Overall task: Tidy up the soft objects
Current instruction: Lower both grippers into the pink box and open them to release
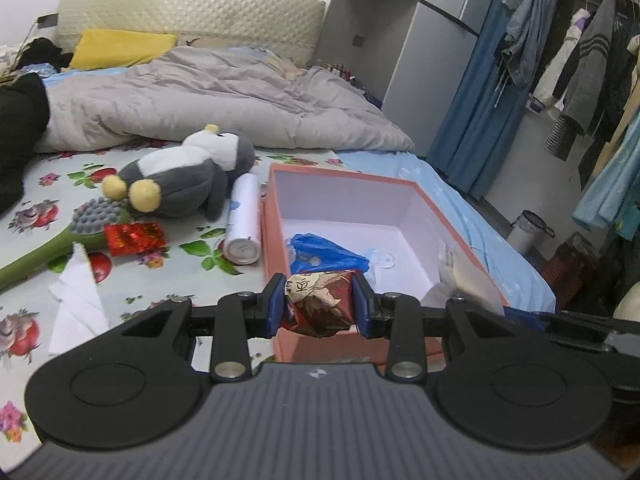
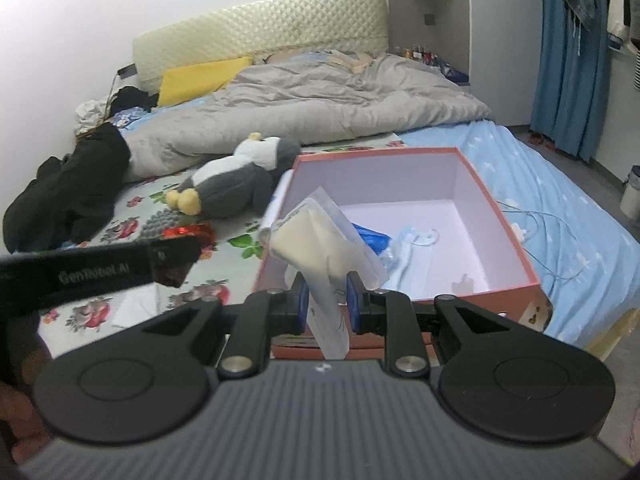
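Observation:
My left gripper [image 1: 319,305] is shut on a crumpled red and brown snack packet [image 1: 318,304], held over the near wall of the open pink box [image 1: 344,178]. My right gripper [image 2: 327,305] is shut on a clear pouch with a cream soft item inside [image 2: 320,248], held over the box's near left corner [image 2: 280,264]. The box holds a blue plastic bag [image 1: 320,254] and a face mask [image 2: 416,240]. A grey and white penguin plush [image 1: 180,178] lies left of the box, also in the right wrist view [image 2: 236,182].
On the floral sheet lie a white spray can [image 1: 242,220], a red foil packet [image 1: 136,238], a green brush with grey bristles [image 1: 60,240] and a white tissue [image 1: 78,292]. A grey duvet [image 1: 224,100], a yellow pillow [image 1: 116,46] and black clothing [image 2: 76,188] lie behind.

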`<state>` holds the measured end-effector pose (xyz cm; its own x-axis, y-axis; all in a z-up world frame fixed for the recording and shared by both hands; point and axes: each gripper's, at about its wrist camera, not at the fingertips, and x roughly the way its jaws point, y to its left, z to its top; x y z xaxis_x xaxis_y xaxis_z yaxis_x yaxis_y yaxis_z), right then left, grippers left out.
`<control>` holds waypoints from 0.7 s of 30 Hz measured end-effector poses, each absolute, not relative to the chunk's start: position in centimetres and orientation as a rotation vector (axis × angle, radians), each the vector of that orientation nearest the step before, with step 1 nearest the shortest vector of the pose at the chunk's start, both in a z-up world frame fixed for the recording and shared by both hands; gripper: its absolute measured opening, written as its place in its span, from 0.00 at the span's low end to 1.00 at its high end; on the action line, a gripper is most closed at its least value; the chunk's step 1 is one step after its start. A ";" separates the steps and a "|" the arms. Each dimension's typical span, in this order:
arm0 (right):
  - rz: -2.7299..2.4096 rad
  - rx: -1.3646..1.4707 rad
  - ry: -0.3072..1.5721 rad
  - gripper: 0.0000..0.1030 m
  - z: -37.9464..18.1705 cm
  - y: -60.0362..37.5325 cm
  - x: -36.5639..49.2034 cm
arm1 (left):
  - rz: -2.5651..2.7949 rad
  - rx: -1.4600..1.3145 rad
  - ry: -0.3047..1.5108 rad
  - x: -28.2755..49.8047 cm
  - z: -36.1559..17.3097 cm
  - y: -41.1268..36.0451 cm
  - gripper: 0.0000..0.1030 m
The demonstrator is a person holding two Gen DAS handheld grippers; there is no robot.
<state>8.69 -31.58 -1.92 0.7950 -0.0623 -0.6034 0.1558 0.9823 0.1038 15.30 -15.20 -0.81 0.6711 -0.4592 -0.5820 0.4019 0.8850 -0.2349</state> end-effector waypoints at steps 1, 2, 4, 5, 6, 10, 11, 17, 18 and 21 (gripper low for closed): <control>-0.122 0.155 0.645 0.23 -2.0 -32.1 8.9 | -0.489 -0.085 0.685 15.8 -0.9 -15.8 0.39; -0.125 0.162 0.649 0.23 -2.2 -32.7 9.2 | -0.492 -0.079 0.692 16.4 -1.0 -16.5 0.39; -0.130 0.176 0.656 0.23 -2.5 -33.9 9.9 | -0.495 -0.069 0.706 17.5 -1.3 -17.8 0.39; -0.132 0.180 0.659 0.23 -2.6 -34.4 10.3 | -0.497 -0.064 0.717 18.2 -1.6 -18.6 0.39; -0.134 0.182 0.663 0.23 -2.8 -35.0 10.8 | -0.500 -0.060 0.727 18.8 -1.8 -19.2 0.39; -0.134 0.194 0.685 0.23 -3.7 -37.4 12.8 | -0.509 -0.046 0.760 21.2 -2.6 -22.0 0.39; -0.133 0.199 0.691 0.23 -4.0 -37.9 13.2 | -0.508 -0.039 0.770 22.0 -2.9 -22.8 0.39; -0.134 0.231 0.742 0.24 -6.5 -41.5 15.9 | -0.500 -0.011 0.824 25.4 -4.8 -26.2 0.39; -0.136 0.237 0.751 0.24 -7.0 -41.9 16.3 | -0.499 -0.006 0.836 26.1 -5.3 -26.8 0.40; -0.136 0.264 0.783 0.24 -8.7 -43.5 17.5 | -0.496 0.011 0.862 27.5 -6.3 -28.2 0.40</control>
